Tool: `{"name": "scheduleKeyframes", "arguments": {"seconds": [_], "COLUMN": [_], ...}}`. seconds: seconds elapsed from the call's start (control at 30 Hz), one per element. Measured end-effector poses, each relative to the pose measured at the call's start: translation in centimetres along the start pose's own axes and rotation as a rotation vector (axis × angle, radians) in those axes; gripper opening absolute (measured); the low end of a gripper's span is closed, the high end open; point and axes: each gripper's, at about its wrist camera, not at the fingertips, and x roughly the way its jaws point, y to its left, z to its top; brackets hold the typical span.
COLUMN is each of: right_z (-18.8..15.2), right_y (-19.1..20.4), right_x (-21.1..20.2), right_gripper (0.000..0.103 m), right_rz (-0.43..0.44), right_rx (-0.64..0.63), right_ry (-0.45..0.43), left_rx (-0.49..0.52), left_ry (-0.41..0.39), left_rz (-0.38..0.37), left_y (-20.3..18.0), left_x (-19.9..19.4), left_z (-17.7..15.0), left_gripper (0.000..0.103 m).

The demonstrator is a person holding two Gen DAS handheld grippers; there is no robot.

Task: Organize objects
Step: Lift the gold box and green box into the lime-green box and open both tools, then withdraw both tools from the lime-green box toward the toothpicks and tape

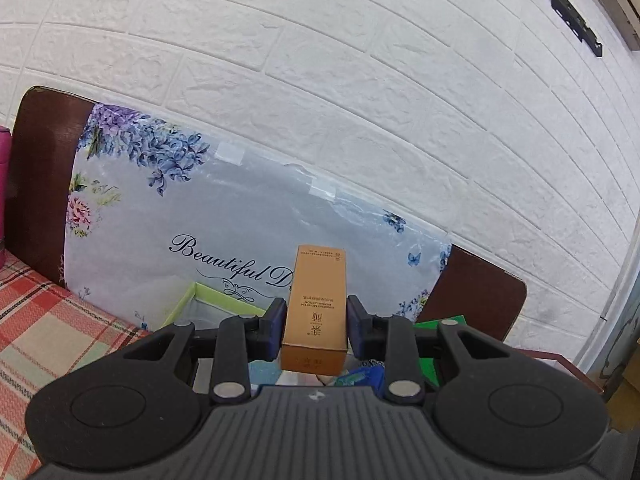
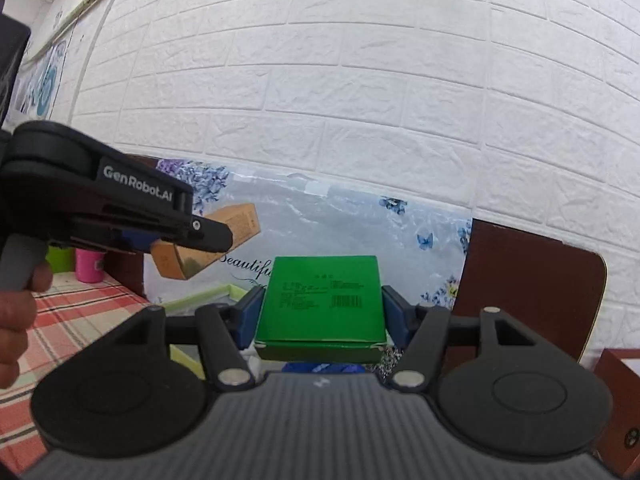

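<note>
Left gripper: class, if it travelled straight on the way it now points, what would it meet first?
Probably the floral cushion leaning against the white brick wall. The left gripper holds an orange carton, which would likely touch first; depth is uncertain.

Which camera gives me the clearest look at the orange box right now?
The left wrist view: the orange box sits centred between the left gripper fingers, its printed face legible. The right wrist view shows it only partly, off to the left, mostly hidden behind the left gripper's body.
</note>
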Motion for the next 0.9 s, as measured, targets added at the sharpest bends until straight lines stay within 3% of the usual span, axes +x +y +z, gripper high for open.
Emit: {"name": "scheduleKeyframes", "arguments": {"seconds": [0.1, 0.13, 0.2, 0.23, 0.3, 0.4, 0.63, 0.9], "right_z": [-0.2, -0.5, -1.2, -1.6, -2.5, -3.4, -3.2, -2.1], "right_y": [0.3, 0.5, 0.9, 0.9, 0.7, 0.7, 0.8, -0.1], "right_x": [3.3, 4.5, 5.5, 5.2, 4.2, 3.1, 1.7, -4.6], "right_gripper": [0.062, 0.068, 0.089, 0.094, 0.103, 0.103, 0.103, 0.103], "right_rz": [0.009, 0.027, 0.031, 0.021, 0.015, -0.008, -0.019, -0.018], "right_rx": [-0.010, -0.023, -0.045, -0.046, -0.058, -0.075, -0.071, 0.014], "right_ry": [0.020, 0.038, 0.076, 0.059, 0.022, 0.001, 0.048, 0.025], "left_rx": [-0.012, -0.011, 0.010, 0.017, 0.025, 0.042, 0.027, 0.071], "left_ry": [-0.002, 0.001, 0.003, 0.014, 0.009, 0.021, 0.066, 0.155], "left_rz": [0.006, 0.008, -0.003, 0.002, 0.014, 0.031, 0.063, 0.071], "left_y": [1.0, 1.4, 2.1, 2.3, 2.8, 3.1, 3.1, 0.1], "left_x": [2.0, 2.8, 3.8, 3.8, 3.4, 3.0, 2.0, -2.0], "left_z": [0.3, 0.2, -0.8, -1.3, -2.4, -3.1, -2.9, -3.3], "left_gripper": [0.033, 0.033, 0.049, 0.070, 0.075, 0.076, 0.077, 0.081]}}
